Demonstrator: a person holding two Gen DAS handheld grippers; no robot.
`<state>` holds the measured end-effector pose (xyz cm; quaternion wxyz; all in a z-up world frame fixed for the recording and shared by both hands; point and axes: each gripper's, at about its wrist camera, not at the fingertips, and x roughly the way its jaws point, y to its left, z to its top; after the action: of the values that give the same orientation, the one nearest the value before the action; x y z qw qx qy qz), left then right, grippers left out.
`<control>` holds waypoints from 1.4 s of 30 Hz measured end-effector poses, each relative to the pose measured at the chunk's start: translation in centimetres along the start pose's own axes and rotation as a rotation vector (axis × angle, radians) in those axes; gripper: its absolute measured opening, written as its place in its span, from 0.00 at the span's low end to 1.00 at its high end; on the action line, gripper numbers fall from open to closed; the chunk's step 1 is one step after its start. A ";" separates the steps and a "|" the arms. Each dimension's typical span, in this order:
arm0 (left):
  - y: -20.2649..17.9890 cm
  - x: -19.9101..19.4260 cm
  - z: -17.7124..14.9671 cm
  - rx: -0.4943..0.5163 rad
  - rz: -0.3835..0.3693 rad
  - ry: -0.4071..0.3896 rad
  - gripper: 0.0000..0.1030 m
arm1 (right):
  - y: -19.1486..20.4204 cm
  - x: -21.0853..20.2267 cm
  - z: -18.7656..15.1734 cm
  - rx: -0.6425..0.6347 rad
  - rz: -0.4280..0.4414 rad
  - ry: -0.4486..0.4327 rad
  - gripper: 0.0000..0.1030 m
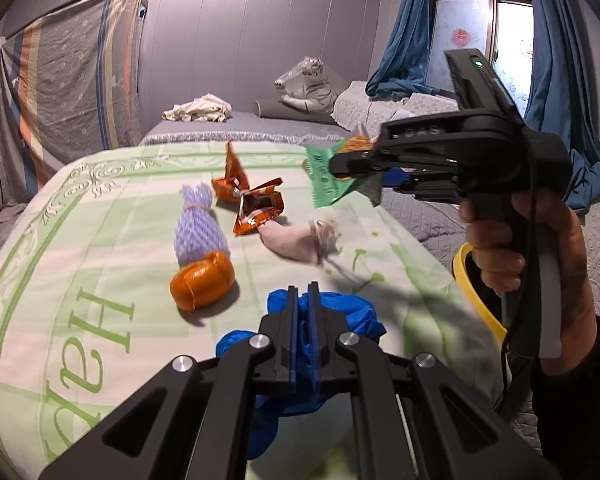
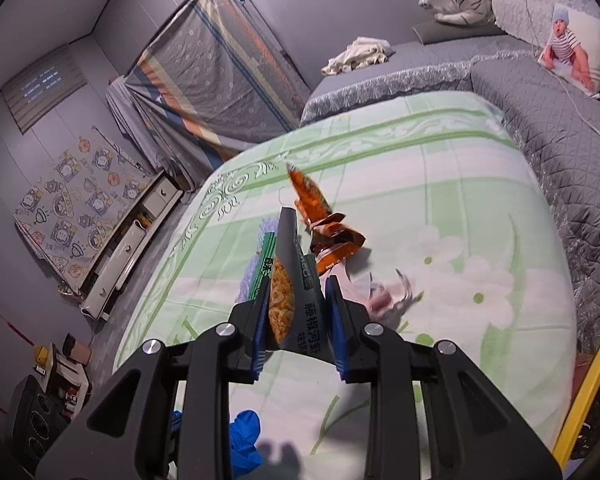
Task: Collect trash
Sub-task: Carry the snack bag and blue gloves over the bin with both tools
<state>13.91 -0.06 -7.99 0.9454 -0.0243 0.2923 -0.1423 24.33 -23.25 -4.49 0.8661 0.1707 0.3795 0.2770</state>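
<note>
My left gripper [image 1: 305, 294] is shut on a crumpled blue glove [image 1: 356, 312], low over the green-and-white cloth. My right gripper [image 2: 298, 312] is shut on a green and grey snack packet [image 2: 288, 280] and holds it in the air; in the left wrist view the right gripper [image 1: 340, 168] holds that packet [image 1: 328, 176] above the table's right side. On the cloth lie torn orange wrappers [image 1: 256, 208], a purple foam net [image 1: 198, 228], an orange foam piece [image 1: 202, 280] and a pink crumpled bag [image 1: 296, 240].
A yellow-rimmed bin [image 1: 472, 284] stands off the table's right edge, below my right hand; its rim shows in the right wrist view [image 2: 588, 392]. Grey quilted sofas [image 2: 560, 128] border the far and right sides. A covered rack [image 1: 72, 92] stands at left.
</note>
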 end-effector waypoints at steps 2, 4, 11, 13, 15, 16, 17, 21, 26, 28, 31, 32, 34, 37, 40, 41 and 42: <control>-0.3 -0.4 0.3 0.004 0.003 -0.010 0.04 | 0.1 -1.2 0.1 -0.003 -0.001 -0.021 0.24; -0.9 -0.8 0.6 0.009 0.006 -0.019 0.04 | 0.1 -2.5 0.3 -0.006 -0.001 -0.040 0.24; -2.1 -1.7 1.6 0.017 0.004 -0.036 0.04 | 0.2 -6.5 0.6 -0.004 -0.008 -0.099 0.24; -2.4 -2.0 2.0 0.017 0.004 -0.048 0.04 | 0.2 -7.5 0.5 0.000 -0.012 -0.114 0.24; -2.7 -2.3 2.5 0.013 0.001 -0.060 0.04 | -0.1 -8.6 0.6 0.002 -0.012 -0.134 0.24; -2.8 -2.5 2.8 0.010 -0.004 -0.066 0.04 | -0.2 -9.4 0.6 0.003 -0.013 -0.147 0.24; -3.1 -2.6 3.2 0.009 -0.008 -0.073 0.04 | -0.4 -10.0 0.6 0.006 -0.014 -0.158 0.24; -4.2 -3.0 4.2 0.023 -0.016 -0.097 0.04 | -1.2 -12.4 0.7 0.016 -0.021 -0.203 0.24; -5.9 -3.1 5.5 0.035 -0.049 -0.118 0.04 | -2.5 -15.4 0.5 0.025 -0.045 -0.252 0.24; -6.8 -2.9 6.1 0.043 -0.064 -0.126 0.04 | -3.0 -16.3 0.4 0.030 -0.054 -0.266 0.24; -7.9 -2.5 6.6 0.053 -0.087 -0.127 0.04 | -4.0 -17.7 0.2 0.041 -0.072 -0.287 0.24; -8.4 -2.3 6.8 0.058 -0.096 -0.126 0.04 | -4.3 -18.1 0.0 0.046 -0.075 -0.292 0.24; -9.4 -2.0 7.1 0.067 -0.112 -0.124 0.04 | -4.9 -18.7 -0.3 0.058 -0.077 -0.298 0.24; -10.7 -1.5 7.4 0.079 -0.135 -0.124 0.04 | -5.8 -19.9 -1.0 0.069 -0.094 -0.318 0.24; -11.9 -0.8 7.6 0.090 -0.153 -0.117 0.04 | -7.4 -21.1 -1.7 0.092 -0.112 -0.338 0.24; -12.3 -0.4 7.7 0.092 -0.160 -0.113 0.04 | -8.0 -21.5 -2.0 0.105 -0.121 -0.346 0.24; -12.8 -0.1 7.8 0.094 -0.169 -0.109 0.04 | -8.6 -22.0 -2.4 0.117 -0.130 -0.356 0.24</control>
<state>14.94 -12.59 0.20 0.9445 -0.0120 0.2306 -0.2337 13.24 -43.22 2.02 0.9242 0.2422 0.2458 0.1636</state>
